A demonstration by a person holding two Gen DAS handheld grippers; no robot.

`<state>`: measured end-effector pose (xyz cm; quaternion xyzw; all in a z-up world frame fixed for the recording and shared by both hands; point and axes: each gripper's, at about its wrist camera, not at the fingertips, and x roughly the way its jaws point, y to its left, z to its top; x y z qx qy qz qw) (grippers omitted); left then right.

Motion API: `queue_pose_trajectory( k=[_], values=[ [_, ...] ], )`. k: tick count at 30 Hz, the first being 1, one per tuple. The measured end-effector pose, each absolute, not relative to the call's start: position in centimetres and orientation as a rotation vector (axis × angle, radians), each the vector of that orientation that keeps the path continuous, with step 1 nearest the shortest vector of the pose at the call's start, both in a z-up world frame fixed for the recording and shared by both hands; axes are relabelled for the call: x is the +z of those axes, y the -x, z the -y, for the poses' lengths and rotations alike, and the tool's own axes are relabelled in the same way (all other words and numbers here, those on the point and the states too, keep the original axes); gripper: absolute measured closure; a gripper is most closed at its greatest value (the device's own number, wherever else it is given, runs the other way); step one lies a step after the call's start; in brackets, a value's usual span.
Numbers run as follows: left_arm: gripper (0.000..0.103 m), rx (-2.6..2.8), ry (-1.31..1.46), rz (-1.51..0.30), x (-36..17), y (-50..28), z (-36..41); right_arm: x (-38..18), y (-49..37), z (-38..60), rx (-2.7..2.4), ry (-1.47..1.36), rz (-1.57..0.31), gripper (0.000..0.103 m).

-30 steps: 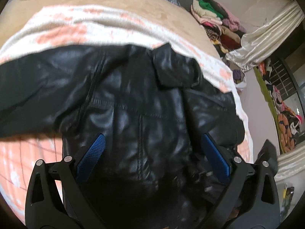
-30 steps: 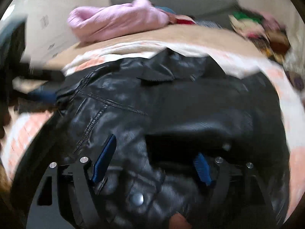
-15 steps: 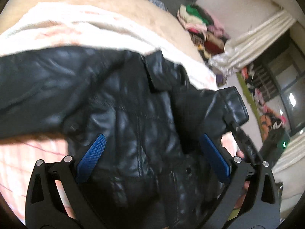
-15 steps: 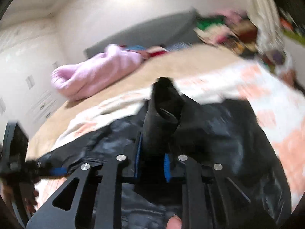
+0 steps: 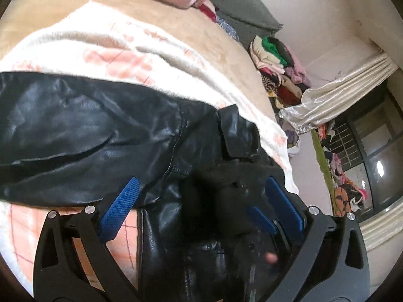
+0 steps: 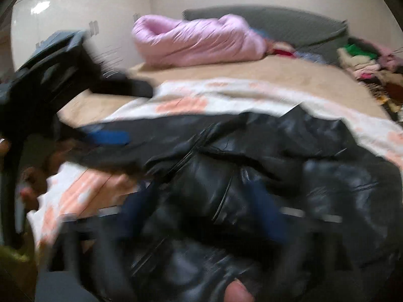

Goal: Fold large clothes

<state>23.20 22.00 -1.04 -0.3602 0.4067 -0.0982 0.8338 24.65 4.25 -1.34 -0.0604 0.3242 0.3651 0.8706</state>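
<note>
A black leather jacket (image 5: 83, 136) lies on a white and pink blanket (image 5: 105, 50) on the bed. One sleeve stretches to the left. My left gripper (image 5: 201, 201) is open above the jacket's body. Between its fingers I see my right gripper (image 5: 254, 216) pressing a folded sleeve onto the jacket. The right wrist view is blurred. There the jacket (image 6: 252, 176) fills the lower half, my right gripper (image 6: 201, 216) looks open over it, and the left gripper (image 6: 108, 136) shows at the left.
A pink puffy coat (image 6: 196, 40) lies at the head of the bed by a grey headboard (image 6: 289, 25). A pile of mixed clothes (image 5: 279, 63) stands right of the bed. A cream curtain (image 5: 340, 90) and a window (image 5: 372, 156) are at the right.
My right gripper carried the jacket sleeve across from the right onto the jacket's body and has opened. My left gripper stayed open and shifted slightly left.
</note>
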Motion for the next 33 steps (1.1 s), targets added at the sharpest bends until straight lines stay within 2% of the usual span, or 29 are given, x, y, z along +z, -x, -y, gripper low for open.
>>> queue_pose_trajectory(
  k=[6, 7, 8, 10, 11, 13, 14, 15, 16, 17, 18, 19, 21, 28, 31, 33],
  values=[
    [0.009, -0.306, 0.787, -0.938, -3.7, -24.1, -19.4, -0.8, -22.8, -0.6, 0.739, 0.123, -0.657, 0.013],
    [0.009, -0.31, 0.774, -0.956, -4.1, -24.4, -18.8, -0.8, -22.9, 0.5, 0.716, 0.098, -0.663, 0.016],
    [0.009, -0.307, 0.762, -0.966, -4.4, -24.6, -18.5, -0.8, -23.3, 1.4, 0.697, 0.076, -0.668, 0.026],
    [0.009, -0.309, 0.728, -0.974, -4.9, -25.2, -17.3, -0.5, -23.6, 4.0, 0.634, 0.045, -0.669, 0.034],
    [0.01, -0.306, 0.716, -0.977, -5.1, -25.5, -16.9, -0.4, -23.8, 5.3, 0.598, 0.036, -0.665, 0.034],
    [0.024, -0.305, 0.684, -0.971, -5.3, -26.1, -15.7, -0.2, -24.4, 7.1, 0.546, 0.023, -0.658, 0.035],
    [0.04, -0.3, 0.67, -0.967, -5.4, -26.3, -15.3, -0.2, -24.6, 8.1, 0.521, 0.008, -0.658, 0.035],
    [0.051, -0.299, 0.648, -0.976, -5.6, -26.6, -14.7, -0.2, -24.7, 8.8, 0.505, -0.002, -0.658, 0.035],
    [0.057, -0.299, 0.632, -0.984, -5.9, -26.8, -14.2, -0.2, -24.7, 9.8, 0.478, -0.014, -0.654, 0.035],
    [0.07, -0.296, 0.617, -0.984, -6.0, -27.0, -13.9, -0.2, -24.9, 10.5, 0.457, -0.023, -0.649, 0.035],
    [0.09, -0.289, 0.58, -0.976, -6.0, -27.0, -13.3, -0.2, -25.0, 11.1, 0.444, -0.034, -0.647, 0.035],
    [0.098, -0.289, 0.557, -0.967, -5.9, -26.9, -13.0, -0.2, -25.1, 11.9, 0.432, -0.047, -0.647, 0.036],
    [0.102, -0.315, 0.554, -0.945, -5.0, -26.6, -12.9, -0.1, -25.3, 13.3, 0.398, -0.064, -0.644, 0.039],
    [0.103, -0.486, 0.485, -0.72, 4.0, -23.2, -11.5, 2.4, -27.4, 17.7, 0.287, -0.098, -0.581, 0.04],
    [0.103, -0.433, 0.424, -0.653, 5.0, -23.1, -12.5, 2.7, -29.2, 18.3, 0.265, -0.097, -0.58, 0.04],
    [0.103, -0.382, 0.424, -0.666, 3.7, -24.1, -13.9, 2.3, -30.9, 18.3, 0.244, -0.071, -0.606, 0.04]
  ],
)
